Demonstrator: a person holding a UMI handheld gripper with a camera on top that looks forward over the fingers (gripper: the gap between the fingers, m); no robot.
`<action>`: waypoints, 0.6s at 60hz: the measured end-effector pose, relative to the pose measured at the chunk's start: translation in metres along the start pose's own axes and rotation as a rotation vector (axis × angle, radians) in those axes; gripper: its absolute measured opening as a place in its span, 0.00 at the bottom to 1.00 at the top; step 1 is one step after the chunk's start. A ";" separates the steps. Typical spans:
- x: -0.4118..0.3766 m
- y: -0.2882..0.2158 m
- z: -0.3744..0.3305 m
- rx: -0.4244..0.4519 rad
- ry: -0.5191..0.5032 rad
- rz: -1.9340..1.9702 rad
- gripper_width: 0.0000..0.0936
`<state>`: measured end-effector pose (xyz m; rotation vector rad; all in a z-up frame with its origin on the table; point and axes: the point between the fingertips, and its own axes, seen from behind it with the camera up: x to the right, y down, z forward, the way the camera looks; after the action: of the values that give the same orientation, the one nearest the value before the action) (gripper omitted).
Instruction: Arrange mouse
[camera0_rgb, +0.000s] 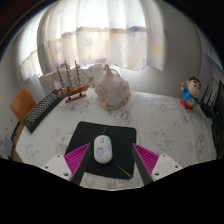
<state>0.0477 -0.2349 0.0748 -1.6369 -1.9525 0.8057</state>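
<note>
Gripper (108, 163) spread wide, holding nothing; magenta pads (78, 158) show on the inner faces of both fingers, one to each side at the near edge of the scene.

White mouse (103, 149) lies on a black mouse mat (122, 139), between the two fingers with a clear gap at either side, resting on its own. Its long axis runs roughly near to far. The mat sits on the pale, marbled bench (160, 115), its near edge reaching down between the fingers.

Far beyond the mat, near the middle: a large white seashell (112, 90). Just left of it, a model sailing ship (70, 80) on a wooden stand. Further left, a dark keyboard (42, 110) set at an angle, running from near-left toward the ship. At the far right of the bench, well apart from the rest, a small cartoon figurine (188, 94) in red and blue, upright.

Behind the bench, sheer white curtains (100, 35) cover a bright window.
</note>
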 end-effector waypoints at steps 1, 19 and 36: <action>0.004 -0.001 -0.009 0.000 0.005 -0.003 0.91; 0.070 0.003 -0.132 0.002 0.088 0.024 0.91; 0.100 0.027 -0.182 0.038 0.128 0.030 0.91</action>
<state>0.1720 -0.1081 0.1850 -1.6571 -1.8177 0.7268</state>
